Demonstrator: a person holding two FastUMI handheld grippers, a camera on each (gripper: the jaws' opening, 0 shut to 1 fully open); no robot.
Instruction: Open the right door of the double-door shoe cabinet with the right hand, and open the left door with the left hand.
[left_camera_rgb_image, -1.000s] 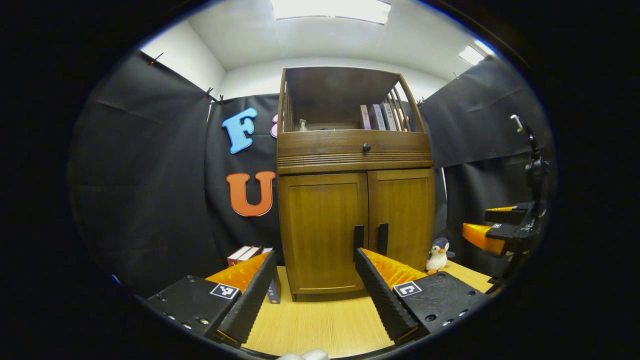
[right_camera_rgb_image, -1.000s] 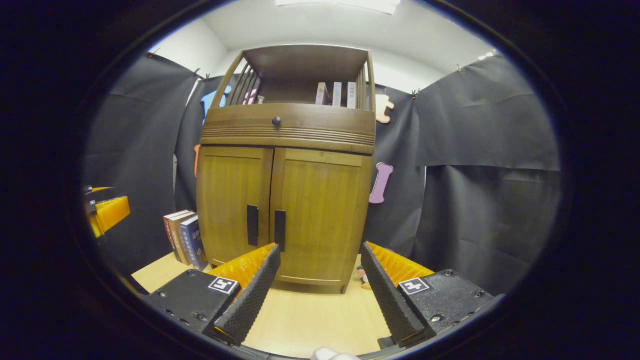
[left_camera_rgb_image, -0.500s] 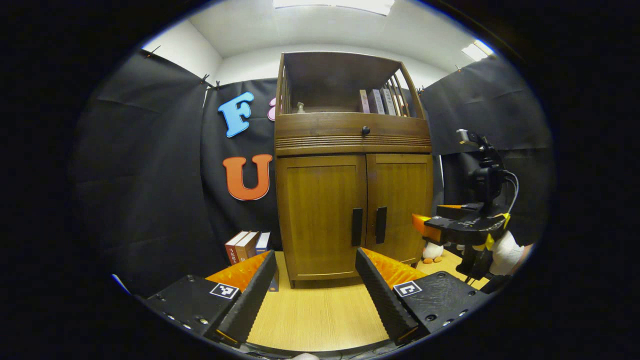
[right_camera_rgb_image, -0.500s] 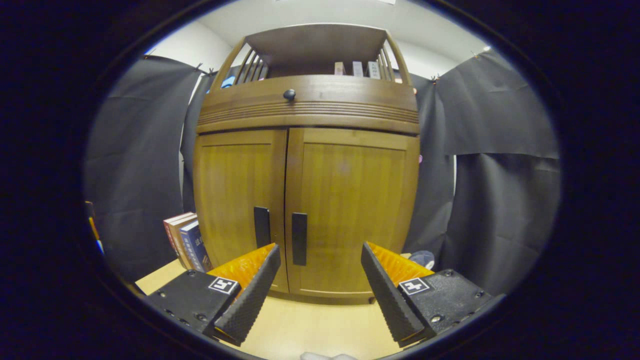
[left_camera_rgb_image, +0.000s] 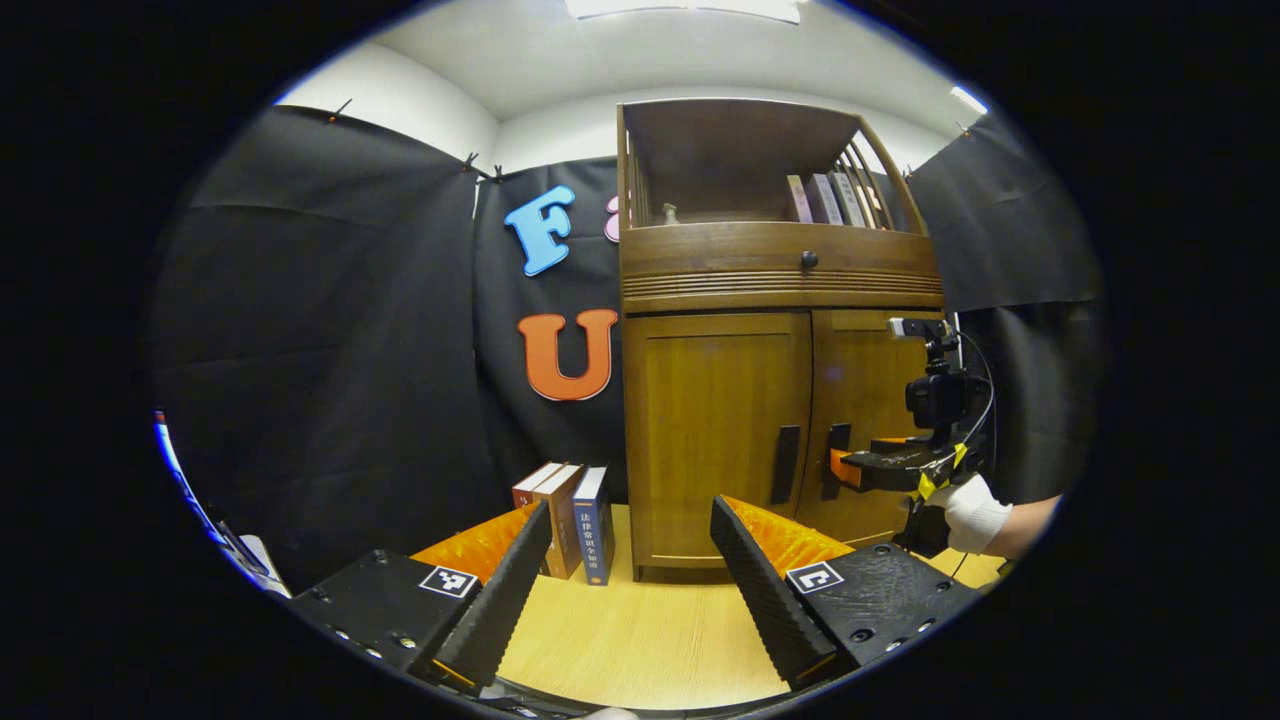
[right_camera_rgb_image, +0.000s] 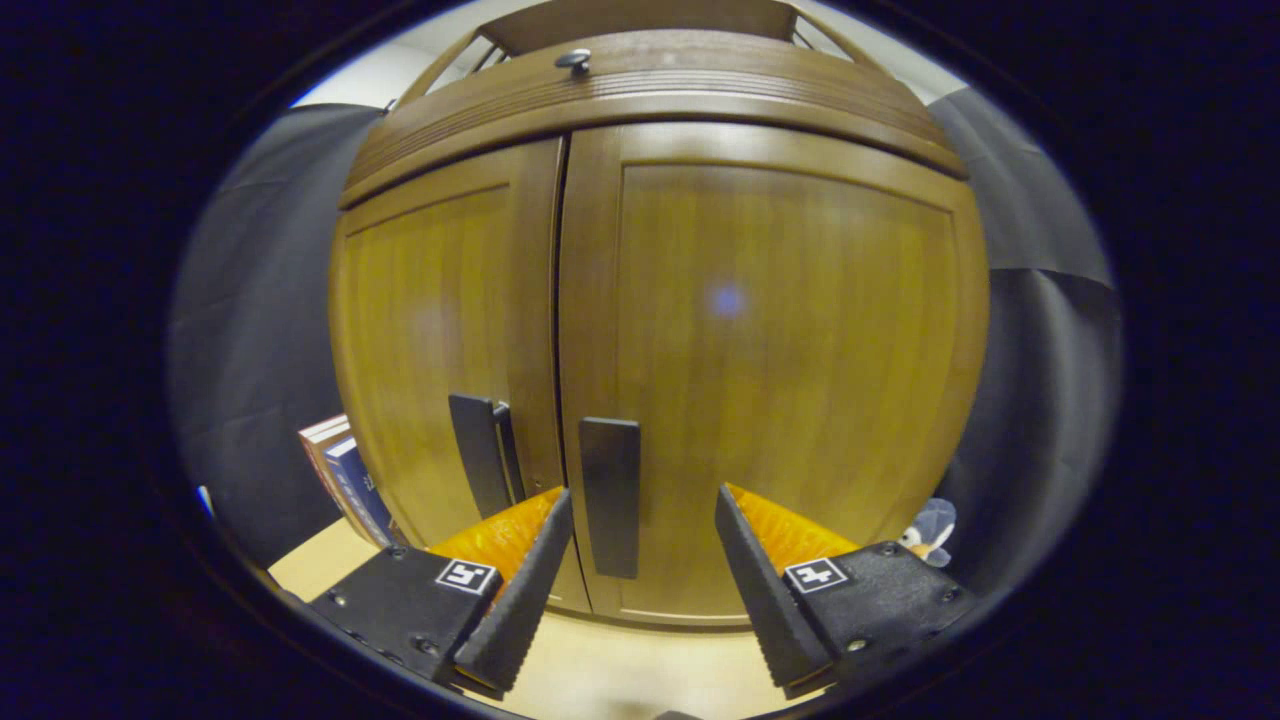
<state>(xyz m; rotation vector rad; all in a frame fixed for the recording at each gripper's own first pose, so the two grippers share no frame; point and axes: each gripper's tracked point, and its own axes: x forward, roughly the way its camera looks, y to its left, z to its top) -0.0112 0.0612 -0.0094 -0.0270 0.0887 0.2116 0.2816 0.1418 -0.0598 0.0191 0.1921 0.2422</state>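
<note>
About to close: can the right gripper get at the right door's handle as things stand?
Probably yes: the right gripper is open, the handle stands between its fingers, and nothing lies between them.

White ceiling light panels (left_camera_rgb_image: 680, 8) overhead give bright, even light in the left gripper view, where the brown wooden double-door shoe cabinet (left_camera_rgb_image: 770, 330) ahead of the left gripper (left_camera_rgb_image: 628, 590) looks sharp, with a shaded open top shelf. In the right gripper view, the cabinet's right door (right_camera_rgb_image: 770, 370) just beyond the right gripper (right_camera_rgb_image: 640, 590) is softly blurred and carries a faint bluish glare spot. Fisheye distortion bows the cabinet's straight edges outward, and both pictures darken toward the edges.
</note>
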